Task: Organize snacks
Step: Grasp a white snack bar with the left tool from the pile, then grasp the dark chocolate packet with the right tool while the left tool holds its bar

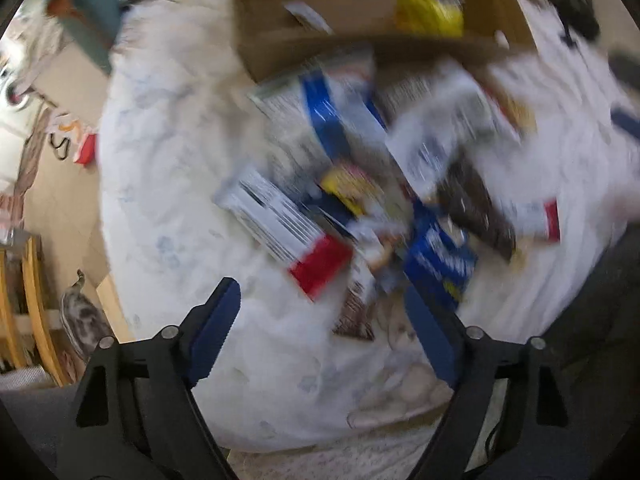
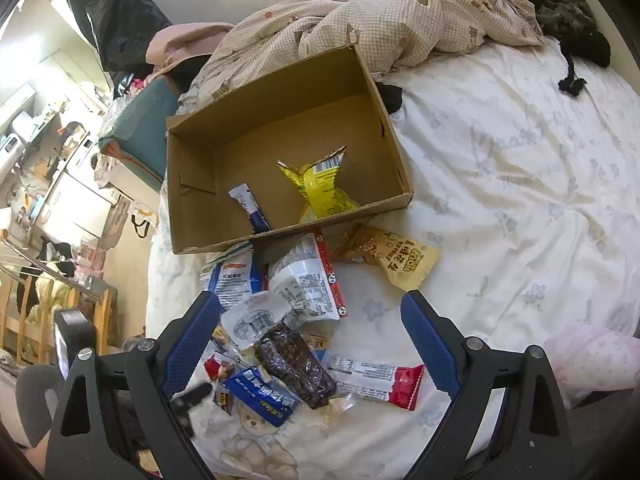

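A cardboard box (image 2: 280, 152) sits on the bed (image 2: 500, 184), holding a yellow bag (image 2: 320, 188) and a small white-and-blue packet (image 2: 248, 206) whose lower end its near wall hides. The snack pile (image 2: 288, 320) lies just in front of the box. The right tool (image 2: 312, 344) hangs over the pile, jaws spread and empty. The left tool (image 1: 320, 320) is also spread, nothing pinched; its view is badly blurred, so the packets (image 1: 360, 200) below the box cannot be told apart
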`<state>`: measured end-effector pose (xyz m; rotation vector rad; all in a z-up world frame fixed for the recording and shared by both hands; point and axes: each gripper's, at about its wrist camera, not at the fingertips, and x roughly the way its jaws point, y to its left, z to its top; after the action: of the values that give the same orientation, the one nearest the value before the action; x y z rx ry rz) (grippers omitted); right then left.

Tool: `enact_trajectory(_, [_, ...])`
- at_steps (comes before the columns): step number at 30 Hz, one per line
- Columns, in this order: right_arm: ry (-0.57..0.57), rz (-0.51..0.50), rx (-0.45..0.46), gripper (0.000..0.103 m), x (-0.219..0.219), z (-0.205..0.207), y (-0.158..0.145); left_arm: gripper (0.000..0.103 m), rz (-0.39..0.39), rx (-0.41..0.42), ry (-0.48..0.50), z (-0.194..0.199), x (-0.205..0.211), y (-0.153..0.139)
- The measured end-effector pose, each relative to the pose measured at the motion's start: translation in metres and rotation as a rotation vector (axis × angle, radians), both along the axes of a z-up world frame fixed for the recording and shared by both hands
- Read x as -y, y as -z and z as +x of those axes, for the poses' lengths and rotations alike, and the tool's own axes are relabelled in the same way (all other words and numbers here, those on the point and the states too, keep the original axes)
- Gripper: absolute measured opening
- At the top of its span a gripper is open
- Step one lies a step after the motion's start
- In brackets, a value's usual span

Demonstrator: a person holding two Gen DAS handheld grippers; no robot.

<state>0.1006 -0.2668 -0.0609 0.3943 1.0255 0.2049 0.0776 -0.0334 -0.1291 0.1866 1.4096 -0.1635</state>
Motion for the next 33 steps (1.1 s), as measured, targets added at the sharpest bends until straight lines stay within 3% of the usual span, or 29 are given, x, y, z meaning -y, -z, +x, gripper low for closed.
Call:
enact_trajectory(2, [0.004, 0.006, -0.002, 0.094, 0.001, 0.001, 0.001, 0.078, 0.002, -0.035, 0.023, -0.002, 0.008, 0.010])
enact_trajectory(7, [0.015, 0.020, -0.006, 0.094, 0.004, 0.003, 0.002, 0.057, 0.009, -0.094, 0.058, -0.002, 0.023, 0.030])
enact_trajectory(9, [0.015, 0.022, -0.009, 0.094, 0.004, 0.004, 0.002, 0.029, 0.012, -0.098, 0.060, 0.000, 0.024, 0.033])
enact_trajectory(11, [0.015, 0.022, -0.008, 0.094, 0.005, 0.003, 0.002, 0.015, 0.006, -0.110, 0.051, 0.000, 0.022, 0.031])
enact_trajectory(14, [0.018, 0.025, -0.008, 0.094, 0.005, 0.003, 0.002, 0.015, -0.040, -0.105, 0.014, 0.005, 0.012, 0.016])
enact_trajectory(19, [0.027, 0.032, -0.012, 0.094, 0.007, 0.002, 0.005, 0.015, -0.064, 0.020, -0.028, 0.007, -0.003, -0.025])
enact_trajectory(23, [0.022, 0.022, -0.020, 0.094, 0.007, 0.002, 0.007, 0.015, -0.124, 0.070, -0.141, 0.019, -0.029, -0.045])
enact_trajectory(28, [-0.008, 0.011, -0.048, 0.094, 0.002, 0.003, 0.012, 0.015, -0.151, 0.121, -0.222, 0.019, -0.048, -0.053])
enact_trajectory(33, [-0.105, -0.018, -0.152, 0.094, -0.019, 0.010, 0.033, 0.015, -0.163, 0.143, -0.252, 0.020, -0.053, -0.054])
